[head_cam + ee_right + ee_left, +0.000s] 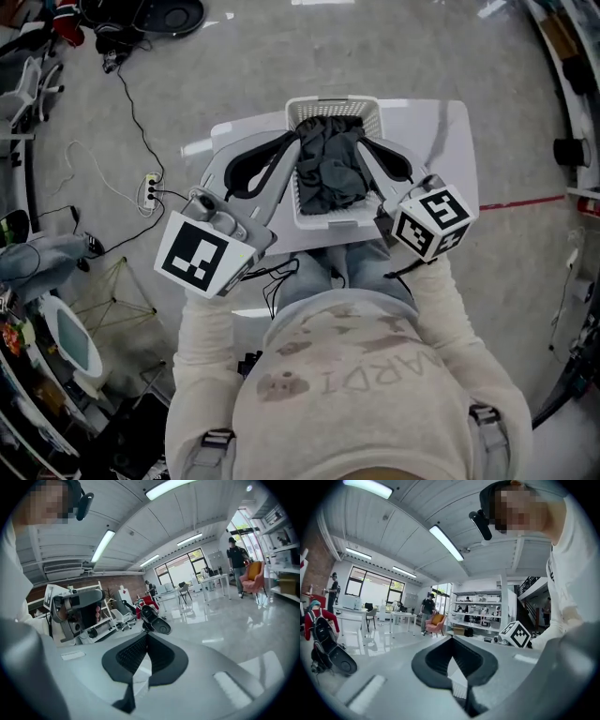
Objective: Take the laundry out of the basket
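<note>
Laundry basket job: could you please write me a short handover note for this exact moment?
Left tool: shut, empty, tip by the left rim of the white basket.
Right tool: shut, empty, tip by the right rim.
Things: dark laundry fills the basket, which stands on the white table.
Done: nothing; no garment in view lies outside the basket.
Left: open a tool, grip a garment, lift it out, repeat.
</note>
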Demonstrator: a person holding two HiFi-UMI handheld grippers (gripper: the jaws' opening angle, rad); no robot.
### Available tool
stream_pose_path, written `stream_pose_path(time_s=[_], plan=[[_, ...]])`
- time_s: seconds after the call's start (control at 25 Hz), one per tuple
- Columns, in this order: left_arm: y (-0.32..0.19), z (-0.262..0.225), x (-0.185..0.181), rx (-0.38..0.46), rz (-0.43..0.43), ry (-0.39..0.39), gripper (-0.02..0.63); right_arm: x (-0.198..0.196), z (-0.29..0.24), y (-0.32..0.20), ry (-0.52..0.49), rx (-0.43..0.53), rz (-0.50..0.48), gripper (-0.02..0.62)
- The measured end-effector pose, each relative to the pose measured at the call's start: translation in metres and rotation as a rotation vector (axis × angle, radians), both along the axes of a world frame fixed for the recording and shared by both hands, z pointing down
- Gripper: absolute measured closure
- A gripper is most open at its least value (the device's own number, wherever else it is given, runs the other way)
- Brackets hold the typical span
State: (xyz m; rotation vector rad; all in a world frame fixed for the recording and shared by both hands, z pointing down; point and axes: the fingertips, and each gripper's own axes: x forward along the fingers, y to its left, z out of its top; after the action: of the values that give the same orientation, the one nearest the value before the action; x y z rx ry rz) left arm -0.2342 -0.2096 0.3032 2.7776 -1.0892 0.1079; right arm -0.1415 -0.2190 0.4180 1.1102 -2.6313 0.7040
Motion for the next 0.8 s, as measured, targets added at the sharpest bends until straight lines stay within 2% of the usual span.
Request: stream_pose_path(time_s=[0.16,0.24,0.44,0.56,0.68,0.8], plan=[[-0.023,0.026,-0.006,-0.009,0.085,-0.005,0.606,-0.010,0.059,-0.012,0.055,-0.102,0.056,0.566],[-0.034,0.040,-0.007,-0.022,0.118,-0.004,0.606,-0.015,0.092,-0.014,0.092,-0.166,0.069,0.542],[-0.058,0.073,-0.002,-0.046,0.178,0.047,0.606,-0.019,0.183,-0.014,0.179,-0.372,0.101,0.450],[-0.063,0.107,0.001,-0.089,0.220,0.030,0.606,-0.022,0.234,-0.011,0.227,-0.475,0.121,0.386],[-0.068,0.132,0.004,-0.101,0.261,0.014,0.606,-0.026,0.277,-0.012,0.281,-0.528,0.158,0.325],[-0.072,0.156,0.008,-0.102,0.295,0.003,0.606,-0.030,0.318,-0.017,0.358,-0.539,0.176,0.241]])
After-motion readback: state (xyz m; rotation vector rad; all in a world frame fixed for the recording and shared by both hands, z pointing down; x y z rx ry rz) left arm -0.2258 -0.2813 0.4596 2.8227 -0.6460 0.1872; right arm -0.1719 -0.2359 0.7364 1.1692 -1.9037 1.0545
